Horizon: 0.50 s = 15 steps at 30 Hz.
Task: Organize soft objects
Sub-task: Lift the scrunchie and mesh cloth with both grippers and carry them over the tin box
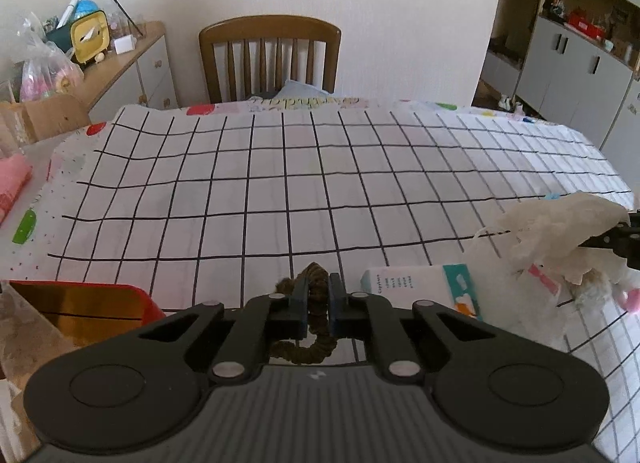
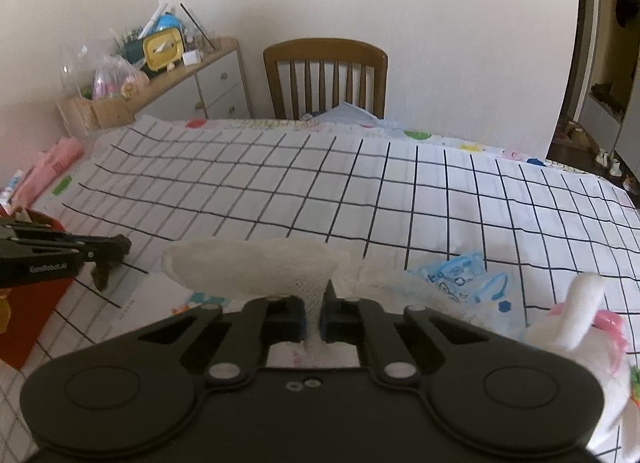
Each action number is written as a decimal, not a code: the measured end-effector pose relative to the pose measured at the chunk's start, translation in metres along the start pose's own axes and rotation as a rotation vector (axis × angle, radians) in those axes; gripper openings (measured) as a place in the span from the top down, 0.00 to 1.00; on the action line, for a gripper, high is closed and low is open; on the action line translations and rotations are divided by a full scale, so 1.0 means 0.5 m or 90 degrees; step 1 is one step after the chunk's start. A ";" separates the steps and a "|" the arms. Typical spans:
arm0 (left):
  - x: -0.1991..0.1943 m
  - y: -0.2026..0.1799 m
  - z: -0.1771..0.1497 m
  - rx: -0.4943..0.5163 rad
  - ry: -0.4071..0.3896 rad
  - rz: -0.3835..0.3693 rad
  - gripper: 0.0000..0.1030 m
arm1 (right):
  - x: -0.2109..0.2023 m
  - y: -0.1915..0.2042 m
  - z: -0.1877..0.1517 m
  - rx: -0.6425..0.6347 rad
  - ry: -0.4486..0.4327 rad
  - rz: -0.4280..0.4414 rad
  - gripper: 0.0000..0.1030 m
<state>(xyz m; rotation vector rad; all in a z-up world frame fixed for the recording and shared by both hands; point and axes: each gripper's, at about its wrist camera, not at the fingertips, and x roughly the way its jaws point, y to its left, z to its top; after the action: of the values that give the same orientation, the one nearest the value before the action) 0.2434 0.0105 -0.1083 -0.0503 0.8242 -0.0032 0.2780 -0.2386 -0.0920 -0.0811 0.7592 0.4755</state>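
Observation:
My left gripper (image 1: 318,285) is shut on a brown scrunchie (image 1: 308,353); one loop sticks out past the fingertips and another hangs below the jaws. My right gripper (image 2: 319,305) is shut on a white mesh cloth (image 2: 248,267), which fans out to the left above the checked tablecloth (image 2: 360,191). The left wrist view shows the right gripper (image 1: 596,241) at the right edge with the mesh cloth (image 1: 560,223) bunched on it. The right wrist view shows the left gripper (image 2: 114,249) at the left with the scrunchie (image 2: 102,277) dangling.
A red box (image 1: 88,299) stands at the near left. A tissue pack (image 1: 420,287), a blue-printed face mask (image 2: 460,279) and a white and pink plush toy (image 2: 580,323) lie near the right gripper. A wooden chair (image 1: 270,55) stands behind the table, a cluttered sideboard (image 1: 132,59) at left.

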 end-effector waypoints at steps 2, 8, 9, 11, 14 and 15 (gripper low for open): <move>-0.015 0.000 0.002 -0.002 -0.005 -0.004 0.92 | -0.014 0.003 0.005 0.006 -0.002 0.006 0.94; -0.061 -0.001 0.002 -0.002 -0.019 -0.016 0.92 | -0.065 0.021 0.019 0.013 -0.020 0.022 0.94; -0.069 -0.002 0.002 -0.002 -0.021 -0.019 0.92 | -0.075 0.024 0.022 0.014 -0.023 0.026 0.94; -0.085 -0.003 0.003 -0.002 -0.026 -0.024 0.92 | -0.094 0.031 0.028 0.017 -0.029 0.035 0.94; -0.110 -0.003 0.004 -0.002 -0.032 -0.035 0.92 | -0.118 0.039 0.038 0.027 -0.034 0.051 0.94; -0.118 -0.003 0.004 -0.001 -0.034 -0.038 0.92 | -0.128 0.042 0.042 0.029 -0.036 0.054 0.94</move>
<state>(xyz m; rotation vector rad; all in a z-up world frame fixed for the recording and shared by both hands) 0.2049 0.0104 -0.0633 -0.0767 0.7694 -0.0567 0.2421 -0.2394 -0.0314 0.0080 0.7196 0.5389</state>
